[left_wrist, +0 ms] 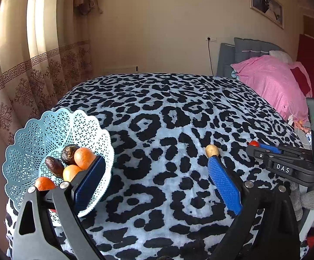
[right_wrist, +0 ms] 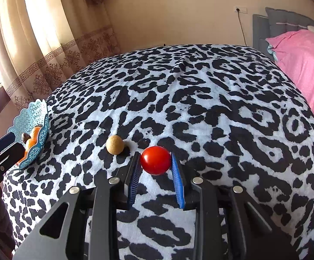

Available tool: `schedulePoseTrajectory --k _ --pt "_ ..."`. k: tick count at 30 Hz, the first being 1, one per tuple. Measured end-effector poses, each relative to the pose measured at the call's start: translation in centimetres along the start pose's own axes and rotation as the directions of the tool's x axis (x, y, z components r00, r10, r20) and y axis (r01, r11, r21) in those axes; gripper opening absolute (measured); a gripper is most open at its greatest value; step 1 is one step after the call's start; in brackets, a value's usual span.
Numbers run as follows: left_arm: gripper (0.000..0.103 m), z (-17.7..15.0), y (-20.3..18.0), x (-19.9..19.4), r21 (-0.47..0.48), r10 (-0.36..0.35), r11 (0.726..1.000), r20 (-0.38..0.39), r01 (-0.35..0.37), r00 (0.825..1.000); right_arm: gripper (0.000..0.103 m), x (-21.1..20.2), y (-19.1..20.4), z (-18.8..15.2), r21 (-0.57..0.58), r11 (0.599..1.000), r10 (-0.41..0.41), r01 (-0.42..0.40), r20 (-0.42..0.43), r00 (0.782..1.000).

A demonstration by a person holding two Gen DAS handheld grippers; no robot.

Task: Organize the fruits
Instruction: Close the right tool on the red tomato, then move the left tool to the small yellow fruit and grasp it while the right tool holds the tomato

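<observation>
A light-blue lattice basket [left_wrist: 29, 143] sits at the bed's left edge, holding oranges [left_wrist: 83, 157] and two dark fruits [left_wrist: 69, 154]. My left gripper [left_wrist: 154, 160] is open wide; its left finger overlaps the basket's near rim, and its right finger tip is next to a tan round fruit [left_wrist: 211, 150] on the blanket. My right gripper [right_wrist: 155, 154] is shut on a red tomato [right_wrist: 156, 160], with both blue pads [right_wrist: 177, 179] touching its sides. The tan fruit [right_wrist: 114, 144] lies just left of it. The basket [right_wrist: 26, 117] and left gripper [right_wrist: 3, 149] show at the far left.
A black-and-white leopard-print blanket [right_wrist: 200, 99] covers the bed. Pink pillows [left_wrist: 272, 82] and a grey headboard [left_wrist: 250, 47] are at the right. Patterned curtains [left_wrist: 37, 75] hang behind the basket. The blanket drops off just left of the basket.
</observation>
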State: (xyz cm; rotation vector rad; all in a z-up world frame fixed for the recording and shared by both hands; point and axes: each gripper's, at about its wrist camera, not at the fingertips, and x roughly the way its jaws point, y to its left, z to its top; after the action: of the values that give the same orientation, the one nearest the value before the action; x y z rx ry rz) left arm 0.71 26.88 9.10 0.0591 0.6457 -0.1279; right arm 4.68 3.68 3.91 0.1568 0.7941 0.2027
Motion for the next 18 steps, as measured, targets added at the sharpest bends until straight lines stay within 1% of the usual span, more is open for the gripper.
schedulePoseTrajectory --k 6,7,11,12,14,15,17,18 --pt "0.096 0.4 -3.0 2.0 0.065 -0.044 0.997 -0.022 0.045 0.999 0.028 -0.1 -1.3 -0.5 0.035 0.999 0.005 -0.005 0.006 1.000" --pt "0.094 0.4 -3.5 2.4 0.078 -0.048 0.996 -0.028 0.050 0.998 0.028 -0.1 -1.5 -0.5 0.040 0.999 0.007 -0.007 0.006 1.000" --pt "0.080 0.5 -5.1 4.1 0.121 -0.075 0.989 -0.063 0.082 0.995 0.028 0.0 -1.6 -0.7 0.046 0.999 0.015 -0.015 0.009 1.000" --pt "0.078 0.4 -5.5 4.5 0.127 -0.082 0.988 -0.073 0.091 0.994 0.028 0.1 -1.6 -0.7 0.048 0.999 0.019 -0.019 0.007 1.000" --pt "0.070 0.3 -6.0 5.3 0.133 -0.107 0.984 -0.096 0.119 0.990 0.028 0.2 -1.6 -0.8 0.052 0.998 0.026 -0.026 0.005 1.000" --pt "0.068 0.3 -6.3 5.7 0.134 -0.118 0.982 -0.110 0.133 0.987 0.028 0.2 -1.7 -0.8 0.054 0.998 0.030 -0.030 0.004 1.000" --pt "0.060 0.3 -6.8 6.6 0.135 -0.140 0.978 -0.133 0.158 0.981 0.028 0.2 -1.7 -0.9 0.057 0.998 0.036 -0.036 0.004 0.999" --pt "0.059 0.3 -7.0 7.0 0.136 -0.150 0.976 -0.142 0.169 0.978 0.028 0.3 -1.7 -0.9 0.058 0.998 0.037 -0.037 0.005 0.999"
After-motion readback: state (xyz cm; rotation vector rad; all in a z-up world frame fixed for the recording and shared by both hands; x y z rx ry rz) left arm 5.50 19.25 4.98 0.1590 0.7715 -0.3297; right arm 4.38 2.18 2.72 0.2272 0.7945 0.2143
